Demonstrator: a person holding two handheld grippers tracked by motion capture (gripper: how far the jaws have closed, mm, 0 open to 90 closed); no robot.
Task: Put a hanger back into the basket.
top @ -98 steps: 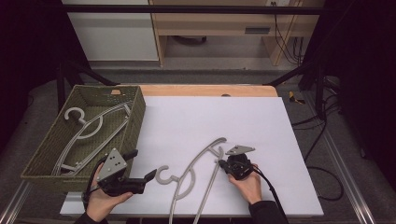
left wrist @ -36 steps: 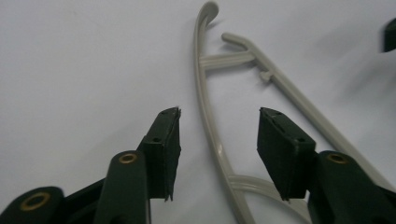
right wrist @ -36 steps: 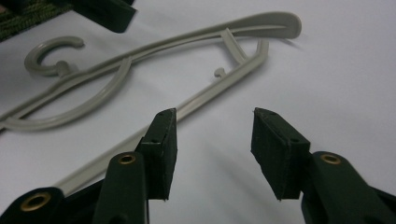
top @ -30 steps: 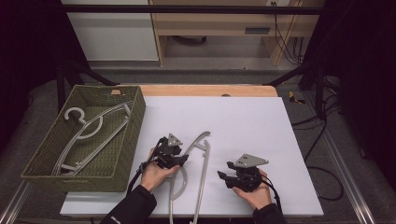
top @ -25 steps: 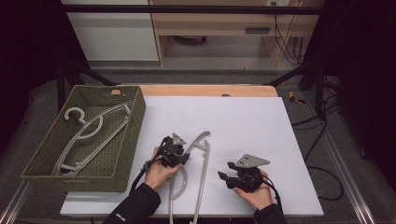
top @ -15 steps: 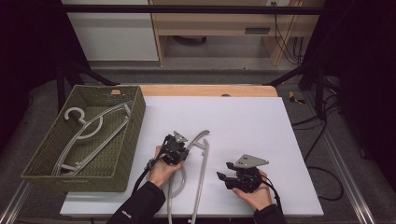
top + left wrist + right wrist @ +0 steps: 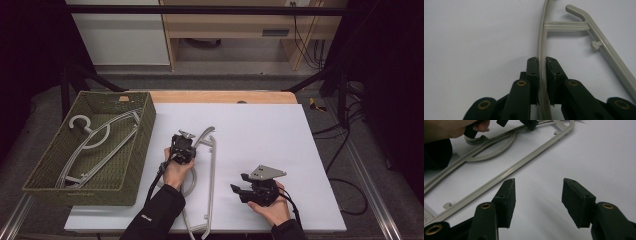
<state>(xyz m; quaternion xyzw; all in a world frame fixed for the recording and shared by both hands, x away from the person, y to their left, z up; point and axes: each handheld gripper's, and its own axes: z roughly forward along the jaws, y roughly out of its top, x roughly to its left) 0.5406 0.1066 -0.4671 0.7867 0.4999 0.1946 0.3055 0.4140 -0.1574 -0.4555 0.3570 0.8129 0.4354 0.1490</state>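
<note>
White tabletop (image 7: 260, 125) carries a grey hanger (image 7: 210, 175) near its front edge; the left gripper (image 7: 542, 62) has just been closing, jaws clamped on the hanger's upper arm; the right gripper (image 7: 537, 195) rests apart to the right, jaws spread with nothing between them (a wicker basket (image 7: 125, 145) at left holds another hanger (image 7: 95, 135)).
</note>
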